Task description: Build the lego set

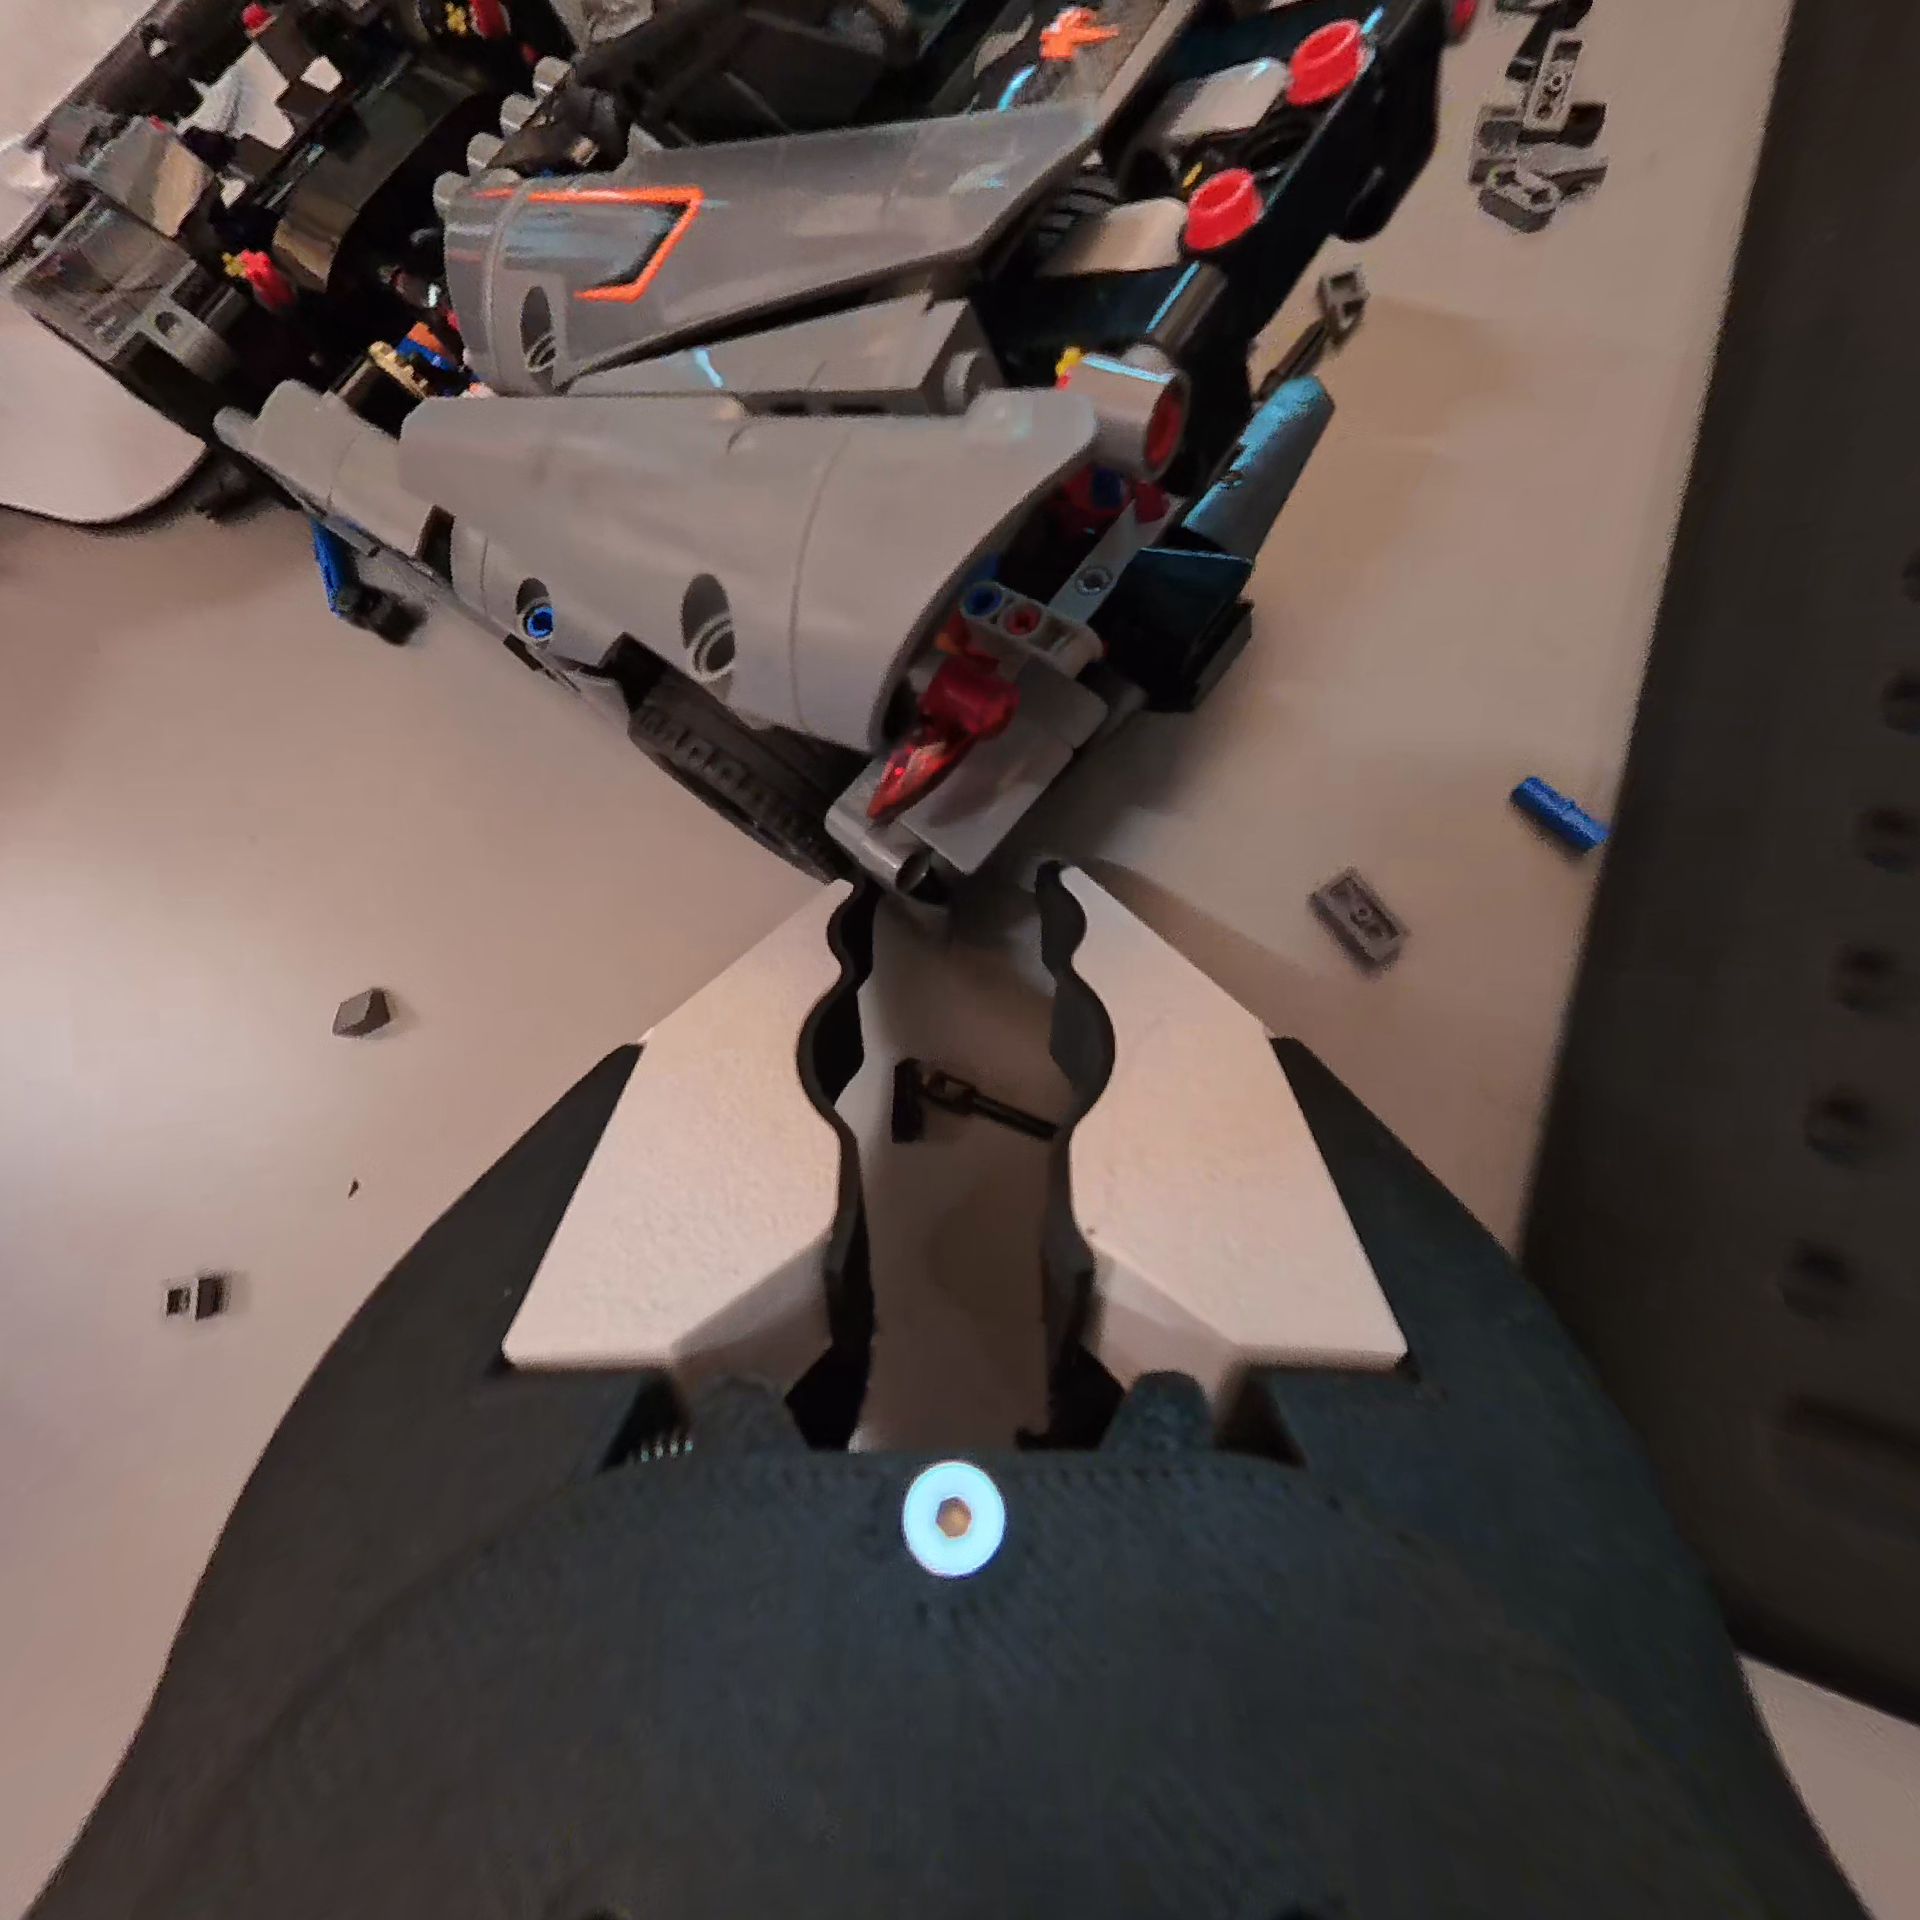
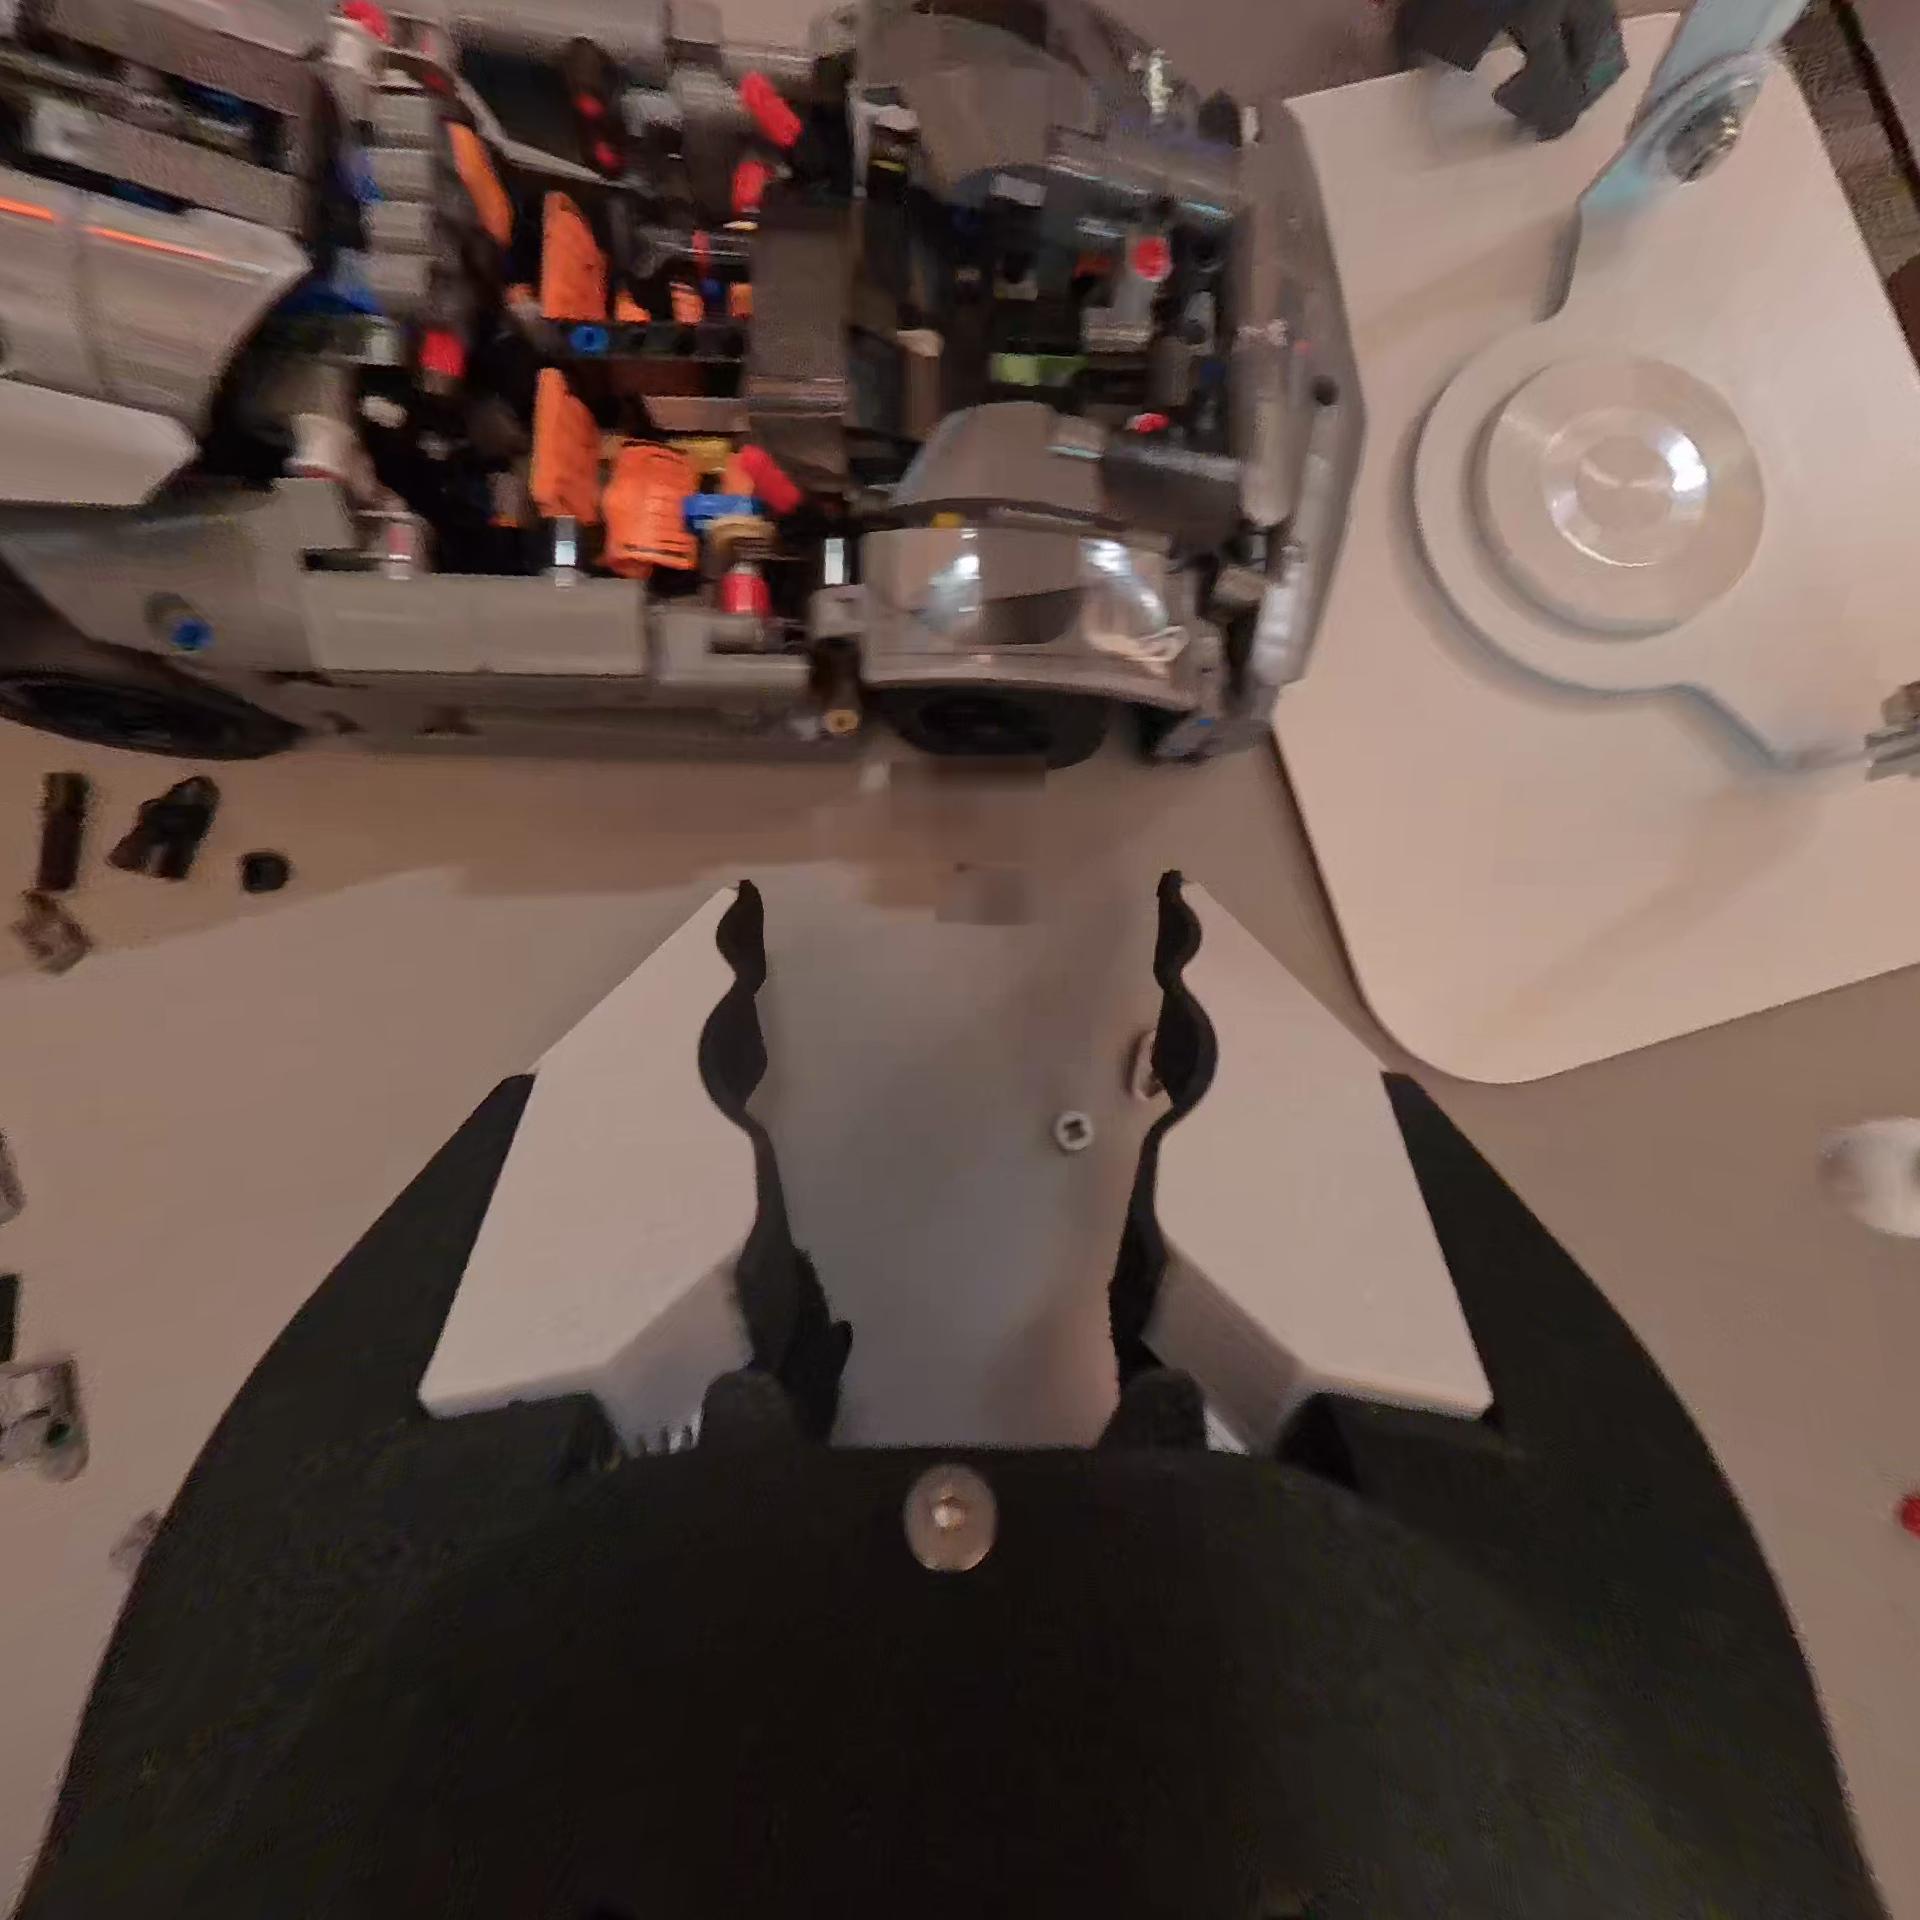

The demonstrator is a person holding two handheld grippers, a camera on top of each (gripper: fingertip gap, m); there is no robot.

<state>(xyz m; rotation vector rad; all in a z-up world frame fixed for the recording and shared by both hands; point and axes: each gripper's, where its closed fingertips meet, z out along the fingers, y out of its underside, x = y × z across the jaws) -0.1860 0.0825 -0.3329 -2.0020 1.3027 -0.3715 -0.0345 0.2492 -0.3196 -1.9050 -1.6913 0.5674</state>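
A large grey and black lego car with orange and red details fills the top of the left wrist view (image 1: 727,520). My left gripper (image 1: 951,883) is narrowed on the car's rear corner, where a grey beam end (image 1: 914,862) sits between the fingertips. In the right wrist view the car (image 2: 478,623) stands side-on on the table, its orange interior parts (image 2: 644,509) and a clear headlight (image 2: 1018,603) showing. My right gripper (image 2: 956,888) is wide open and empty, a little in front of the car's side.
Loose pieces lie on the beige table: a blue pin (image 1: 1558,816), a grey plate (image 1: 1359,916), a black axle piece (image 1: 966,1107), small black parts (image 2: 156,826), and a round grey piece (image 2: 1072,1129). A dark case (image 1: 1766,935) stands right. A white board (image 2: 1558,883) carries a clear dome (image 2: 1621,488). Across from one pair of fingers to the other is roughly 25 centimetres. The black axle piece (image 1: 966,1107) is closer to my left gripper, around 4 centimetres from its tips; the right tips are 25 centimetres off.
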